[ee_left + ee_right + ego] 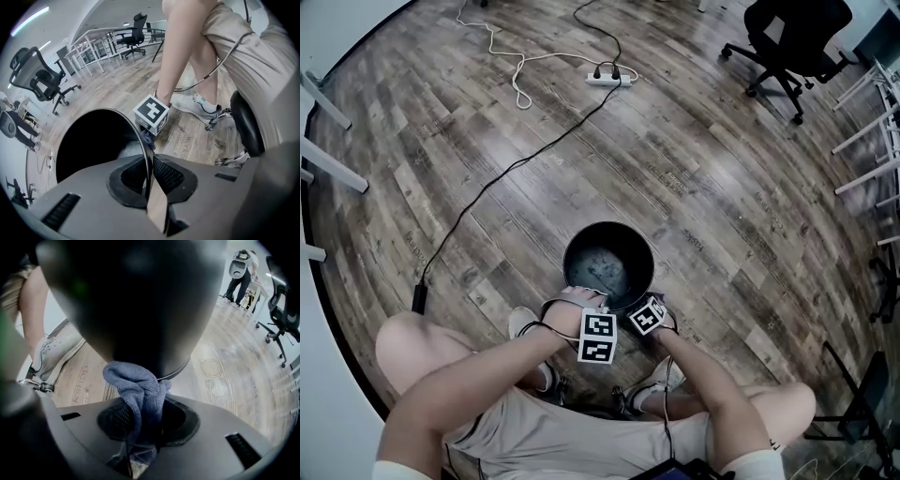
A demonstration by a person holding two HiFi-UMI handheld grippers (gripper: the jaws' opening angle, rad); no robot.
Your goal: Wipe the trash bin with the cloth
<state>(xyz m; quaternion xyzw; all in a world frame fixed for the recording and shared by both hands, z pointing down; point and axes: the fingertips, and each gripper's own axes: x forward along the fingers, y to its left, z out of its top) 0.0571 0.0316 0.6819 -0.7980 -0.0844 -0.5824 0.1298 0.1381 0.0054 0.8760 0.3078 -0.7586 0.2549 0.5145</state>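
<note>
Beside round black bin [608, 226]: bunched blue terry cloth [138, 394]

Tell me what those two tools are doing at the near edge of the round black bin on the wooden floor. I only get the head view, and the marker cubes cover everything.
Observer: The left gripper has its fingers closed on the thin rim of the round black trash bin.
Visitor: And the other tool?
Observer: The right gripper is shut on a bunched blue terry cloth.
Visitor: Is that cloth on the bin?
Observer: Its top bunch meets the bin's dark outer wall, not the inside.
</note>
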